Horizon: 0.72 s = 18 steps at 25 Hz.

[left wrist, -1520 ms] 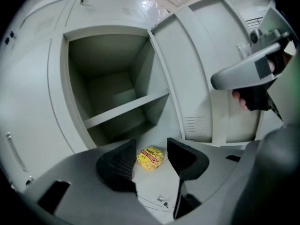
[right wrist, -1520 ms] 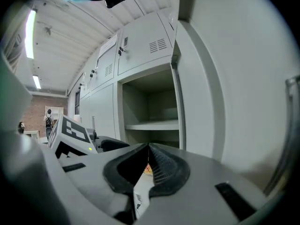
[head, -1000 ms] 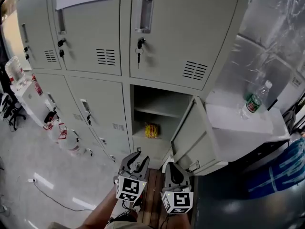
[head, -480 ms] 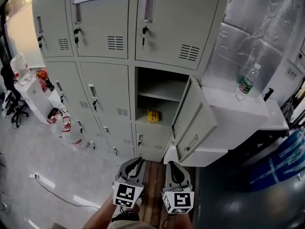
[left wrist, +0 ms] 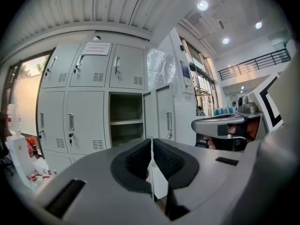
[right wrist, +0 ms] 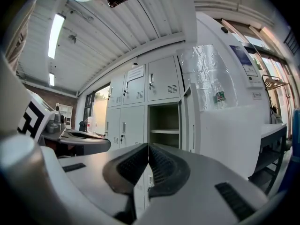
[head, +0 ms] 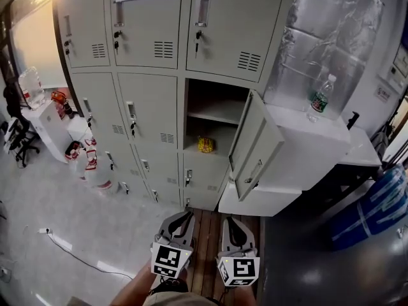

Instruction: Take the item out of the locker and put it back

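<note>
So there's a big grey wall of lockers (head: 146,75) in front of me, most doors shut, a few with keys hanging in the locks. Right of it sits a white cabinet (head: 306,148), tucked against a foil-wrapped block. One locker (head: 217,101) in the middle row stands open, right next to that cabinet, with its door (head: 255,145) swung out to the right. It's got one shelf inside with nothing I can see on it.

My two grippers are low in the head view, side by side over a wooden strip (head: 203,247) on the floor, both pointing at the lockers and well apart from them. The left gripper (head: 183,217) has just been closing its jaws. They're together now with nothing between them. The right gripper (head: 231,222) has its jaws pressed together too, also holding nothing.

A bottle (head: 320,99) with a green label stands upright on top of the cabinet.

The item, a small yellow packet (head: 205,145), is in the open locker, on the bottom under the shelf.
</note>
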Available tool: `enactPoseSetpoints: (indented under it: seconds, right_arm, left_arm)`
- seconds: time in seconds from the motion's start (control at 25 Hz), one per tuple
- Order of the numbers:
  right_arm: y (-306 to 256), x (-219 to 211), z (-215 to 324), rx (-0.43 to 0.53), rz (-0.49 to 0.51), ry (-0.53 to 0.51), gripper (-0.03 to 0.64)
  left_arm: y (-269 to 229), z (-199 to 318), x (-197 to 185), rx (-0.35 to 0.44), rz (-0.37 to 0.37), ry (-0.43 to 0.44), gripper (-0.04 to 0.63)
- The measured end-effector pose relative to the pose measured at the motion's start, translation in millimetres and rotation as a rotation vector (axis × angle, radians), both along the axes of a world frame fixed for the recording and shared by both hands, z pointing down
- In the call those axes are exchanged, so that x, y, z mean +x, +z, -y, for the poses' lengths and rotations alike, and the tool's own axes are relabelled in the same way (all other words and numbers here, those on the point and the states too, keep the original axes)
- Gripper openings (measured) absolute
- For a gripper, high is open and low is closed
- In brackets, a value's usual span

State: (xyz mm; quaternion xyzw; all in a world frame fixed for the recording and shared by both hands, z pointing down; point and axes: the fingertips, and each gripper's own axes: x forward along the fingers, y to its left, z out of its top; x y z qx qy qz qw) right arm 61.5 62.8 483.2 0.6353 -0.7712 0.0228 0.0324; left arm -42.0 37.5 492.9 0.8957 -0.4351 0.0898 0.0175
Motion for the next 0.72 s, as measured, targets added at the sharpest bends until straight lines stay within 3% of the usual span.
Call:
enactPoseSetpoints:
  seconds: [0.72]
  right_arm:
    - [-8,6,-10,0.017,-0.002,0.002,0.018]
  left_arm:
    - [-12,-11,8,0.026,0.001,0.009,0.034]
